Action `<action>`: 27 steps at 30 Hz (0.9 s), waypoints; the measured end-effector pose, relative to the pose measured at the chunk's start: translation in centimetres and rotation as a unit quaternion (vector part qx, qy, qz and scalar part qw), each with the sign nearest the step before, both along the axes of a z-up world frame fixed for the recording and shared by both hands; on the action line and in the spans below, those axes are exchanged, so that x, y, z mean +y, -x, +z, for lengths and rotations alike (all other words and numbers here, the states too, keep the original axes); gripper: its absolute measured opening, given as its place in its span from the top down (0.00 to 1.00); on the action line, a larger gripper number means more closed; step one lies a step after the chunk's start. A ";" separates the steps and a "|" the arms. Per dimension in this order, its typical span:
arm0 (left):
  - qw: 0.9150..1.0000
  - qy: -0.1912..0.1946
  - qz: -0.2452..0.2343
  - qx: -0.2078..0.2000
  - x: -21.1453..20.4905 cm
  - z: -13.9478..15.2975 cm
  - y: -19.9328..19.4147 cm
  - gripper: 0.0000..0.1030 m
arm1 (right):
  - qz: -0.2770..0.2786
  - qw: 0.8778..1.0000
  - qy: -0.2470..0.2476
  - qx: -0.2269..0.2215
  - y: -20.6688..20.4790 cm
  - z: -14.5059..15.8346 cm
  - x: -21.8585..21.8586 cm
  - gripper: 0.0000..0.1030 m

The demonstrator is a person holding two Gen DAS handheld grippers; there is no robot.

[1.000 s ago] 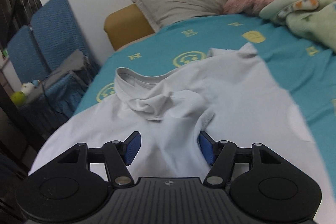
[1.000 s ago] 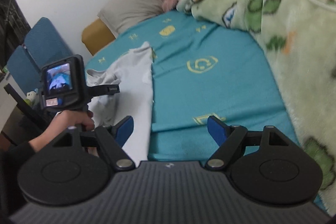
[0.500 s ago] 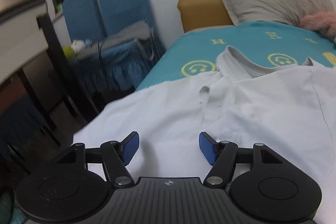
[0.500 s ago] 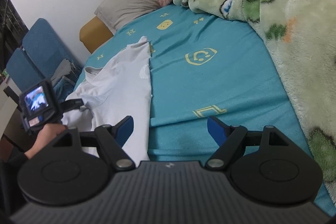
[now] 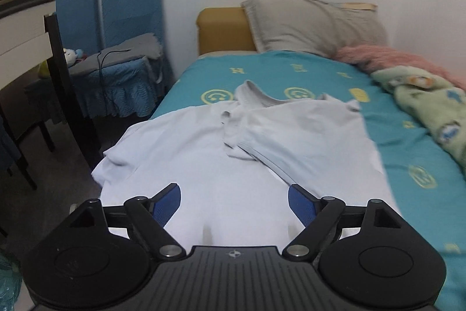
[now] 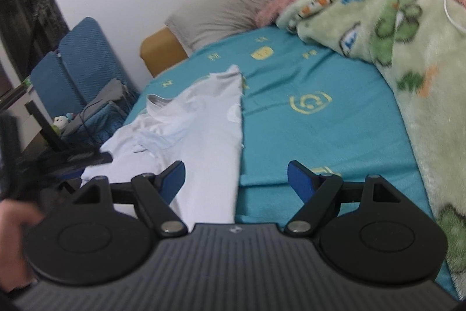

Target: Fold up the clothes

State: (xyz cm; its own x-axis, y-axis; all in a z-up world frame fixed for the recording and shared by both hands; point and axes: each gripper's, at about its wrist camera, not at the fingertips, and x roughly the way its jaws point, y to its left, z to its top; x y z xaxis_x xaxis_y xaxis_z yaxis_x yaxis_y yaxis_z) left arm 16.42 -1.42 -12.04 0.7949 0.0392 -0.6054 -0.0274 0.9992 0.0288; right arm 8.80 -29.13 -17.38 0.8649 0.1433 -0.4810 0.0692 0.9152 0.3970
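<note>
Shirt (image 5: 204, 165), pale and white, lies spread on the teal sheet (image 5: 407, 153) of the bed, close to the near edge, with its collar toward the grey pillow (image 5: 314, 25) at the head. One side is folded over onto the body, so a sleeve lies across the chest, and the other sleeve droops at the bed's left edge. The fabric is rumpled around the neckline and smoother toward the hem.

The left gripper (image 5: 234, 203) hangs above the lower part of the shirt. Its jaws have just been opening and now stand wide apart, with nothing pinched between the blue pads (image 5: 167, 203); the cloth below lies flat and free. In the right wrist view part of this tool appears blurred at the left, with the hand (image 6: 14, 241) that carries it at the frame's edge.

The right gripper (image 6: 236, 179) hovers over the shirt's right edge, where white cloth meets the teal sheet. Its jaws are also spread wide and hold nothing.

A green fleece blanket (image 6: 407, 63) with cartoon prints is heaped along the far side of the bed, a pink fluffy throw (image 5: 393, 57) beside it near the pillow. Beyond the bed's left side stand blue folded pads (image 5: 116, 5) against the wall, and a dark table leg (image 5: 61, 77) nearer by.
</note>
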 end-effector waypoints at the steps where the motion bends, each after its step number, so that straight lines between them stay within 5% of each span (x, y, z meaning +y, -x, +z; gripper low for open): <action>1: 1.000 0.011 -0.007 0.002 0.0 0.3 1.4 0.17 | 0.002 1.000 0.003 -0.004 0.3 0.3 0.2 0.23; 6: 0.993 0.060 -0.051 0.087 0.2 -1.5 7.3 0.17 | 0.007 0.999 0.020 -0.027 2.2 1.9 1.0 0.23; 12: 0.969 0.131 -0.057 0.201 1.7 -4.1 12.2 0.20 | -0.001 0.999 0.015 -0.042 4.9 3.7 0.8 0.23; 19: 0.948 0.196 -0.087 0.236 2.5 -4.5 13.8 0.28 | 0.003 0.999 -0.014 -0.038 9.3 5.4 -0.2 0.23; 27: 0.939 0.196 -0.108 0.262 2.0 -5.6 14.7 0.33 | 0.001 0.999 -0.031 -0.040 11.4 5.9 -0.9 0.23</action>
State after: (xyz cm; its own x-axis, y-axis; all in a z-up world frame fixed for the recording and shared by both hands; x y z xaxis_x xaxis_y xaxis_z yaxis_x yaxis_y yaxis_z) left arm 1.70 0.57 -17.66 0.3487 -0.3962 -0.8494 0.0921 0.9164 -0.3896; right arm -2.64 -30.06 -11.50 0.8998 0.1718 -0.4010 0.0342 0.8886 0.4574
